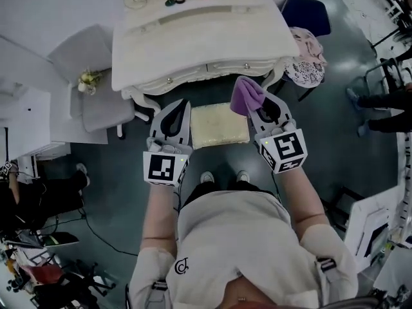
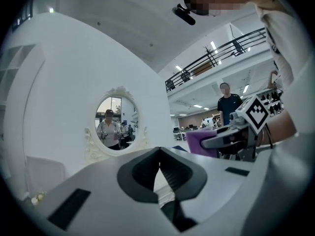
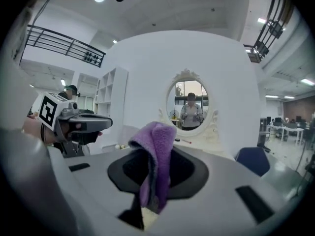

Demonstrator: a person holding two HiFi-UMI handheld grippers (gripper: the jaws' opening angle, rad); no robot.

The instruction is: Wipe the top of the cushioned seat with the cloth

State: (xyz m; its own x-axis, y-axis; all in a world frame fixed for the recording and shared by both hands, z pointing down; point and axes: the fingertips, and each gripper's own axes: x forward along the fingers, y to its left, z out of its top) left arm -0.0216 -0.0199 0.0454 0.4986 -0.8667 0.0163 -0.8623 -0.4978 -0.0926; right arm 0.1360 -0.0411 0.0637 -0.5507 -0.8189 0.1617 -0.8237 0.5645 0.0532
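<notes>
In the head view the cream cushioned seat (image 1: pixel 219 125) stands on the floor below the white dressing table, between my two grippers. My right gripper (image 1: pixel 257 105) is shut on a purple cloth (image 1: pixel 246 95), held above the seat's right far corner. In the right gripper view the cloth (image 3: pixel 156 161) hangs folded between the jaws, with a bit of seat visible beneath. My left gripper (image 1: pixel 182 111) hovers over the seat's left edge, jaws closed with nothing in them; in its own view the gripper (image 2: pixel 158 173) shows the jaws meeting.
The white dressing table (image 1: pixel 199 37) with an oval mirror (image 2: pixel 116 122) stands just beyond the seat. A grey chair (image 1: pixel 96 89) is left, a dark blue chair (image 1: pixel 308 11) and a patterned item (image 1: pixel 306 66) right. The person's shoes (image 1: pixel 223 176) are at the seat's near edge.
</notes>
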